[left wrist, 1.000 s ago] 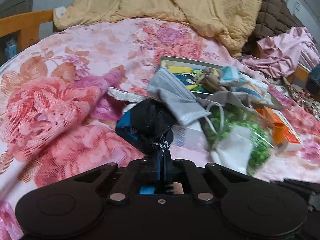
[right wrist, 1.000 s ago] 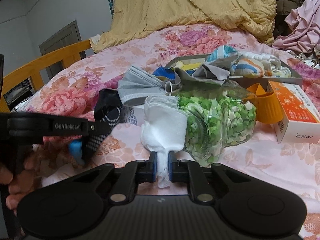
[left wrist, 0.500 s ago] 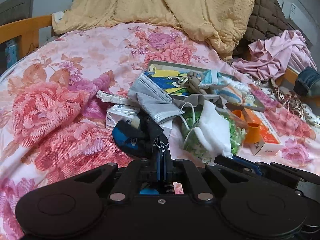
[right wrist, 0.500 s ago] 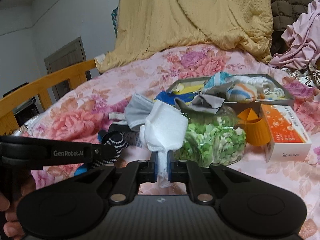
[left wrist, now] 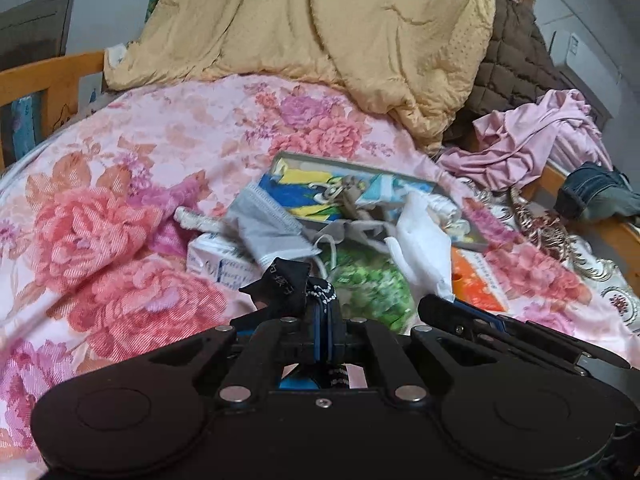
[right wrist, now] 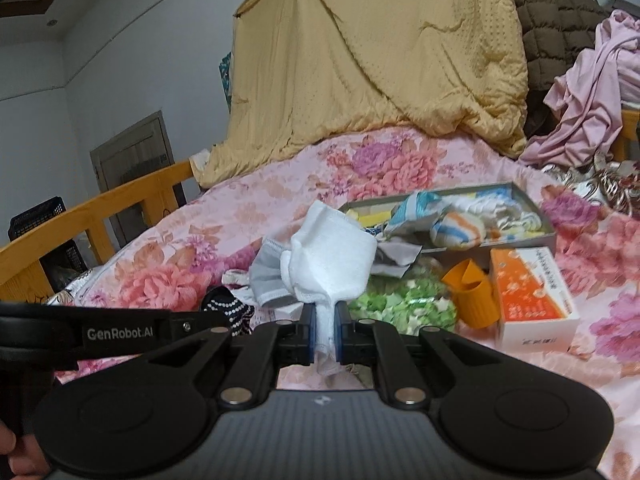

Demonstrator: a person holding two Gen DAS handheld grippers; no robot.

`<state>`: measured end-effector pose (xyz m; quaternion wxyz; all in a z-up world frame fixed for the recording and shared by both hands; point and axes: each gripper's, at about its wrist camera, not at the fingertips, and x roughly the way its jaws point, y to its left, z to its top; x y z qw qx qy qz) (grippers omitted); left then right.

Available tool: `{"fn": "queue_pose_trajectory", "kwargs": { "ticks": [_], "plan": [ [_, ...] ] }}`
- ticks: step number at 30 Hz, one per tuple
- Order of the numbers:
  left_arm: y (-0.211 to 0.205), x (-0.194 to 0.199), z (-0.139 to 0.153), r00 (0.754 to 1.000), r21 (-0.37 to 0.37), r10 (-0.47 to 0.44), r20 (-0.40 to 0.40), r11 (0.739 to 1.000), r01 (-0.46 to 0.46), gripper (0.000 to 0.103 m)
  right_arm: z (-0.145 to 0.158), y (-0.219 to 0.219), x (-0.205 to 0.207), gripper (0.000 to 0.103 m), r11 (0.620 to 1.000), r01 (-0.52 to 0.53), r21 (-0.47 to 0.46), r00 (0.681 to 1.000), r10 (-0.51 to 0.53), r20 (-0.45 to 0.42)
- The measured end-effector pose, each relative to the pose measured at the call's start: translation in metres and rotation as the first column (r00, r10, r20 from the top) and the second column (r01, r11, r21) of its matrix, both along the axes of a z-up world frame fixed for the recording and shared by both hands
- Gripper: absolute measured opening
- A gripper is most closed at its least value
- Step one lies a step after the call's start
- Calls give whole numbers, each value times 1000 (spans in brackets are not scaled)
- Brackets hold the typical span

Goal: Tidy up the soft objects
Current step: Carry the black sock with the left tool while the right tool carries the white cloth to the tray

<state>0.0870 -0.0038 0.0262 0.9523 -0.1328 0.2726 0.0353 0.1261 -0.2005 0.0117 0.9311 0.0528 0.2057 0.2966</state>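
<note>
Left gripper [left wrist: 325, 326] clamped on black sock [left wrist: 294, 284], held above floral bedspread [left wrist: 120, 200]; right gripper [right wrist: 324, 334] pinching white sock [right wrist: 332, 264], raised before tray [right wrist: 516, 242] with folded socks

Pink bedspread [left wrist: 168, 152] with big coral, red and purple flowers. Mustard-yellow quilt [left wrist: 320, 40], fine dotted texture. Dark brown quilted blanket [left wrist: 516, 68]. Mauve-pink garment [left wrist: 532, 140]. Blue denim [left wrist: 596, 196]. Plain white sock [right wrist: 332, 260]. Black sock [left wrist: 288, 284] with white dot rows and white lettering. Grey mask [left wrist: 264, 228], white edge. Grey-rimmed tray [right wrist: 452, 200], yellow and blue print inside. Rolled sock [right wrist: 456, 228] striped white, blue, orange. Clear bag [right wrist: 404, 304] of green and white bits. Orange cup [right wrist: 472, 296]. Orange-and-white box [right wrist: 532, 296]. Orange-brown wood rail [right wrist: 100, 216]. Black grippers [right wrist: 324, 332], blue pads [right wrist: 306, 332]. Pale grey-blue walls [right wrist: 140, 60].
</note>
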Motion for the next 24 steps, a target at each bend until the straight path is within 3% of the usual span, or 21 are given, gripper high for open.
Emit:
{"fn": "queue_pose_trajectory", "kwargs": {
  "ticks": [7, 13, 18, 24],
  "plan": [
    [-11, 15, 23, 999, -12, -34, 36, 999, 34, 2, 21, -17, 11, 10, 1000, 22, -10, 999, -21, 36],
    [-20, 43, 49, 995, 0, -62, 72, 998, 62, 2, 38, -23, 42, 10, 995, -13, -100, 992, 25, 123],
    [-28, 75, 66, 991, 46, -94, 93, 995, 90, 2, 38, -27, 83, 10, 996, 19, -89, 990, -6, 138],
    [-31, 125, 75, 992, 24, -91, 92, 996, 90, 2, 26, -32, 127, 10, 995, 57, -86, 991, -46, 126]
  ]
}}
